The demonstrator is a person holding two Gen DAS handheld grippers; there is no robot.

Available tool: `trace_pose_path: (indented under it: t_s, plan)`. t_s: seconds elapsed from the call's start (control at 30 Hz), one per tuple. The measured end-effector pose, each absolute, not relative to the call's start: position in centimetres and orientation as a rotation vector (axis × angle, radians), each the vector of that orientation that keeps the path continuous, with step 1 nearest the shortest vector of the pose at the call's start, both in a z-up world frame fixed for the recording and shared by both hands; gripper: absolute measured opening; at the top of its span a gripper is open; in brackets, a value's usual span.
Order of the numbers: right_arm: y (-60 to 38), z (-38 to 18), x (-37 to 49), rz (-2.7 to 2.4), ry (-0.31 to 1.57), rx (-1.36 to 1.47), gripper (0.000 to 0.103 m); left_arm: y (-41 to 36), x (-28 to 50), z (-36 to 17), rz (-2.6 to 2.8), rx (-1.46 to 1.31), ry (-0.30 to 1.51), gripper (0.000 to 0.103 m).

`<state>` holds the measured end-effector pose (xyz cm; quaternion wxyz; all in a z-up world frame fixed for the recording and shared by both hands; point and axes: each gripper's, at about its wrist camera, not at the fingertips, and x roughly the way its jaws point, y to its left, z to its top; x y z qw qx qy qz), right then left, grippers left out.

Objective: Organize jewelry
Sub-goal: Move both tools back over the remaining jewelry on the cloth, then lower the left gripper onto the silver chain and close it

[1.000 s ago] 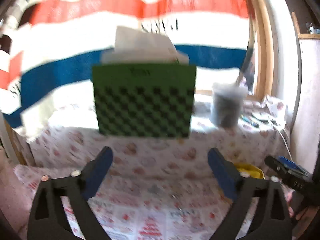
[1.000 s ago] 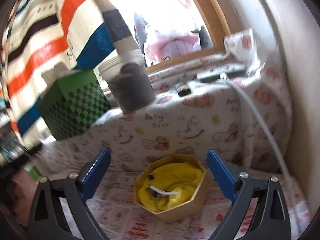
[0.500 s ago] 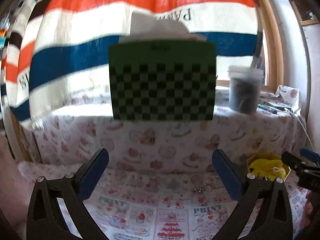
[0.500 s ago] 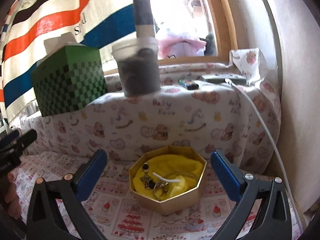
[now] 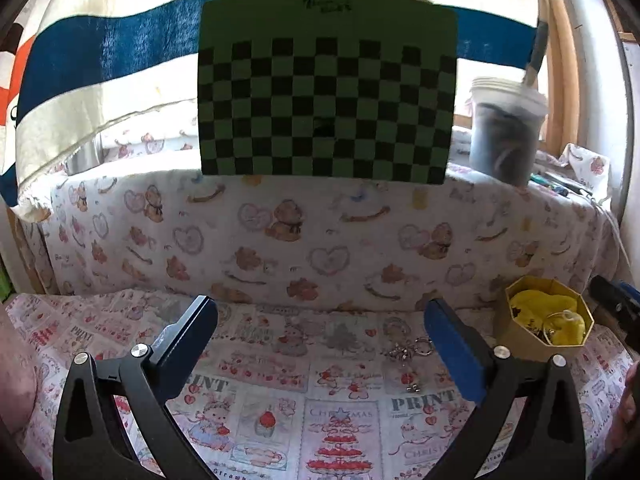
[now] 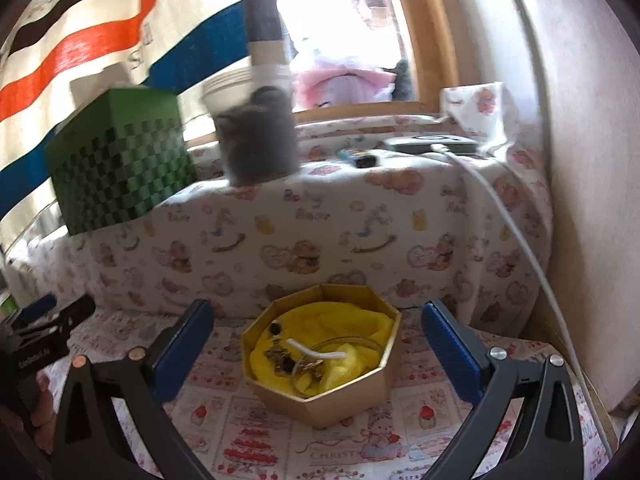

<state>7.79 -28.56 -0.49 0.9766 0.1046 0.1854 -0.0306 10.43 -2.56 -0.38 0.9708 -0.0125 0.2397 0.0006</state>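
Right wrist: gold octagonal box point(image 6: 344, 390), yellow cloth, jewelry point(image 6: 298, 362) inside.

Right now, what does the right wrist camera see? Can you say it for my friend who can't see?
A gold eight-sided box lined with yellow cloth and holding small jewelry sits on a printed tablecloth, between the right gripper's wide-open blue fingers. Behind it, a cloth-covered ledge holds a green checkered box and a blurry tub by a bright window.
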Motion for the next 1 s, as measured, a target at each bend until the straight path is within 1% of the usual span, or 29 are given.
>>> trace_pose_path:
  t_s: [0.33,0.47,0.5,0.53,0.6,0.67,0.7,0.73,0.77,0.8,0.83,0.87,0.93,1.0]
  plan:
    - [-28.6,-1.0,9.0,-0.055,0.446,0.219,0.103,-2.6,10.1,-0.2,-0.003,-0.018,0.478,0.102]
    - [-28.7,-1.1,8.7,-0.062,0.438,0.226,0.103,-2.9,10.8,-1.4,-0.007,0.020,0.643,0.102]
    - [-28.8,-1.0,8.6,-0.067,0.430,0.228,0.103,-3.0,11.3,-1.7,-0.007,0.014,0.693,0.100]
    - [-28.7,-1.0,8.5,-0.070,0.428,0.225,0.103,-3.0,12.0,-1.8,-0.013,0.006,0.743,0.092]
    - [-28.5,-1.0,8.6,-0.068,0.432,0.213,0.103,-2.8,13.4,-1.7,-0.050,-0.057,0.823,0.081]
    - [-28.3,-1.0,8.6,-0.065,0.432,0.201,0.103,-2.7,14.9,-1.3,-0.081,-0.136,0.896,0.080]
    - [-28.2,-0.9,8.5,-0.065,0.429,0.197,0.103,-2.9,15.7,-1.3,-0.115,-0.162,0.945,0.076]
    - [-28.1,-0.9,8.5,-0.067,0.425,0.194,0.103,-3.2,16.5,-1.4,-0.153,-0.188,0.992,0.069]
    - [-28.2,-0.9,8.5,-0.065,0.424,0.193,0.103,-3.7,17.0,-1.5,-0.169,-0.195,1.025,0.066]
    - [-28.2,-0.9,8.5,-0.063,0.425,0.194,0.103,-4.2,17.7,-1.7,-0.171,-0.185,1.057,0.061]
    - [-28.2,-0.9,8.6,-0.055,0.428,0.196,0.103,-4.7,18.3,-1.9,-0.152,-0.156,1.079,0.055]
    - [-28.3,-0.9,8.7,-0.046,0.433,0.199,0.103,-5.2,18.5,-2.0,-0.117,-0.125,1.084,0.053]
    - [-28.4,-1.0,8.8,-0.053,0.439,0.202,0.103,-5.5,18.7,-2.2,-0.073,-0.109,1.071,0.043]
    - [-28.4,-1.0,8.8,-0.051,0.440,0.202,0.103,-5.9,18.9,-2.9,-0.123,-0.132,1.092,0.040]
